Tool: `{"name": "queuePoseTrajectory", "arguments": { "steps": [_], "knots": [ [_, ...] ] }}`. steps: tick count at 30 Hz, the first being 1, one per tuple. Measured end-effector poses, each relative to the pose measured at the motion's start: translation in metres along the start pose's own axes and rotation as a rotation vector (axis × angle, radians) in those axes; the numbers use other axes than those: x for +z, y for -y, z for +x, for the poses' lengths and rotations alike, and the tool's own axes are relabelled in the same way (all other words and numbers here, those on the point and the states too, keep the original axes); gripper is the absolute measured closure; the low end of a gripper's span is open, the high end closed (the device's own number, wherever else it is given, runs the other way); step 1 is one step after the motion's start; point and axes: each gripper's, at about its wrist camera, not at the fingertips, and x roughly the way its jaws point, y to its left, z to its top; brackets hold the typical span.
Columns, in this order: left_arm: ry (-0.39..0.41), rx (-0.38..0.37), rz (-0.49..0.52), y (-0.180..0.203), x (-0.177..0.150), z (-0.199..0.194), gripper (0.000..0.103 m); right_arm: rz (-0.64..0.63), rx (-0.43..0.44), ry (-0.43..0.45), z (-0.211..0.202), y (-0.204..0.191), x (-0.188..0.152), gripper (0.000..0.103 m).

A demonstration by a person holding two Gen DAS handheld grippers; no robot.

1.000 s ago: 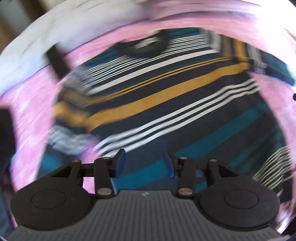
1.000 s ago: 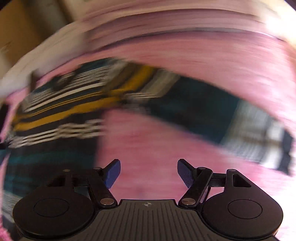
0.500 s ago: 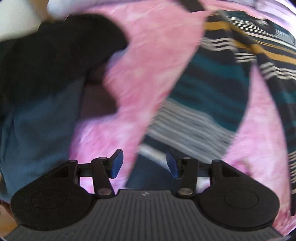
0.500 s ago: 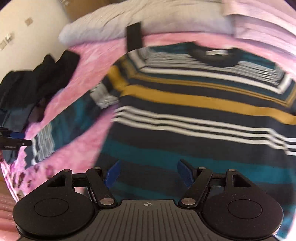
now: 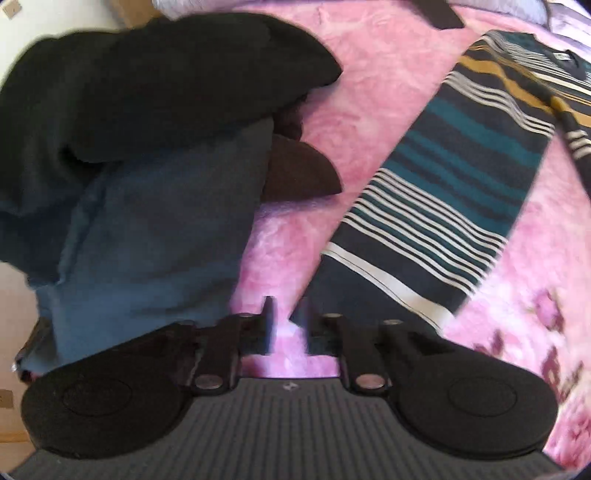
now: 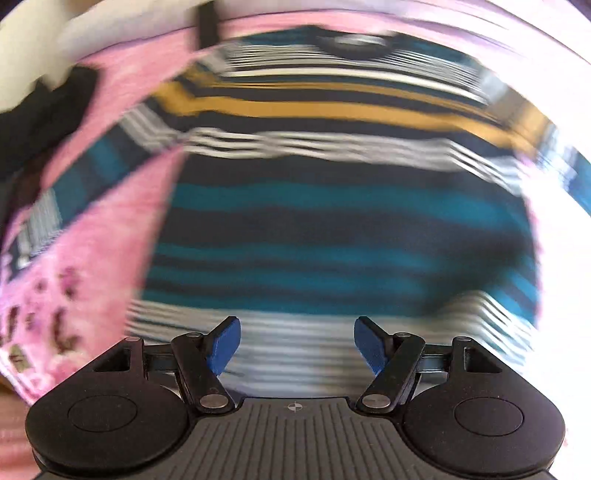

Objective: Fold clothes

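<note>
A striped sweater [image 6: 332, 221] in navy, teal, mustard and white lies flat on a pink blanket [image 6: 110, 240], collar at the far side. The right wrist view is motion-blurred. My right gripper [image 6: 295, 339] hangs open above the sweater's white-striped hem, nothing between its fingers. In the left wrist view one sleeve [image 5: 443, 184] stretches out diagonally, its dark cuff [image 5: 351, 295] nearest me. My left gripper [image 5: 286, 317] sits at the cuff's left corner. Its blurred fingers stand close together with a narrow gap that shows only pink blanket [image 5: 369, 92].
A heap of dark clothes [image 5: 147, 147], black over blue-grey, lies to the left of the sleeve. A brown piece [image 5: 299, 173] pokes out of it. Grey bedding [image 5: 498, 7] lines the far edge. A black strap [image 5: 439, 13] lies at the top.
The left gripper has dropped toward the sleeve's cuff and its fingers have narrowed. The right gripper has swung down and back over the sweater's hem, still open.
</note>
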Motion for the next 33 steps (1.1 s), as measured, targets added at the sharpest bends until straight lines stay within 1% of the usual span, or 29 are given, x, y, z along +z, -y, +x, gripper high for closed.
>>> {"name": "queuePoseTrajectory", "arguments": {
  "steps": [1,2,4,6,7,9,11,12,13,15,18,21,22,23,24,25,26,28,30,32,33],
  "knots": [
    [0.016,0.007,0.016,0.006,-0.006,-0.01,0.073,0.04,-0.027,0.006,-0.007,0.019,-0.012,0.032],
    [0.032,0.009,0.034,0.014,-0.011,-0.02,0.073,0.072,-0.05,0.012,-0.013,0.036,-0.025,0.032],
    [0.061,-0.065,0.101,0.047,-0.022,-0.04,0.072,0.109,-0.092,0.009,-0.022,0.066,-0.05,0.032],
    [0.067,-0.153,0.16,0.087,-0.036,-0.057,0.07,0.121,-0.1,-0.003,-0.028,0.09,-0.073,0.032],
    [0.056,-0.214,0.173,0.109,-0.043,-0.062,0.068,0.124,-0.096,-0.008,-0.03,0.1,-0.083,0.032],
    [0.035,-0.333,0.198,0.153,-0.058,-0.073,0.068,0.104,-0.089,-0.006,-0.028,0.114,-0.097,0.032],
    [0.008,-0.415,0.198,0.194,-0.071,-0.077,0.068,0.065,-0.083,0.006,-0.023,0.122,-0.106,0.032],
    [0.002,-0.438,0.19,0.209,-0.074,-0.078,0.068,0.045,-0.08,0.011,-0.02,0.126,-0.11,0.032],
    [-0.006,-0.46,0.181,0.224,-0.077,-0.08,0.067,0.025,-0.076,0.017,-0.018,0.13,-0.114,0.032],
    [-0.035,-0.48,0.144,0.243,-0.081,-0.077,0.066,-0.006,-0.065,0.031,-0.012,0.139,-0.123,0.032],
    [-0.06,-0.488,0.107,0.263,-0.084,-0.07,0.065,0.122,0.048,0.093,-0.006,0.164,-0.123,0.032],
    [-0.082,-0.471,0.088,0.275,-0.084,-0.059,0.066,0.298,0.136,0.111,0.006,0.193,-0.125,0.032],
    [-0.085,-0.464,0.084,0.278,-0.083,-0.055,0.066,0.312,0.149,0.11,0.007,0.196,-0.123,0.042],
    [-0.082,-0.462,0.09,0.28,-0.082,-0.053,0.071,0.326,0.162,0.109,0.008,0.2,-0.122,0.053],
    [-0.084,-0.473,0.114,0.282,-0.081,-0.056,0.084,0.34,0.175,0.109,0.008,0.204,-0.121,0.097],
    [-0.087,-0.483,0.138,0.284,-0.08,-0.058,0.098,0.353,0.188,0.108,0.009,0.207,-0.12,0.102],
    [-0.087,-0.492,0.163,0.286,-0.078,-0.061,0.099,0.361,0.194,0.106,0.008,0.211,-0.119,0.102],
    [-0.055,-0.484,0.215,0.279,-0.073,-0.081,0.099,0.292,0.122,0.085,-0.012,0.225,-0.116,0.102],
    [-0.021,-0.466,0.248,0.264,-0.071,-0.1,0.098,0.224,0.05,0.064,-0.032,0.239,-0.114,0.102],
    [-0.03,-0.464,0.248,0.259,-0.072,-0.099,0.098,0.175,-0.004,0.045,-0.048,0.256,-0.115,0.102],
    [-0.039,-0.462,0.246,0.258,-0.073,-0.096,0.098,0.155,-0.036,0.025,-0.047,0.258,-0.117,0.103]
  ]
}}
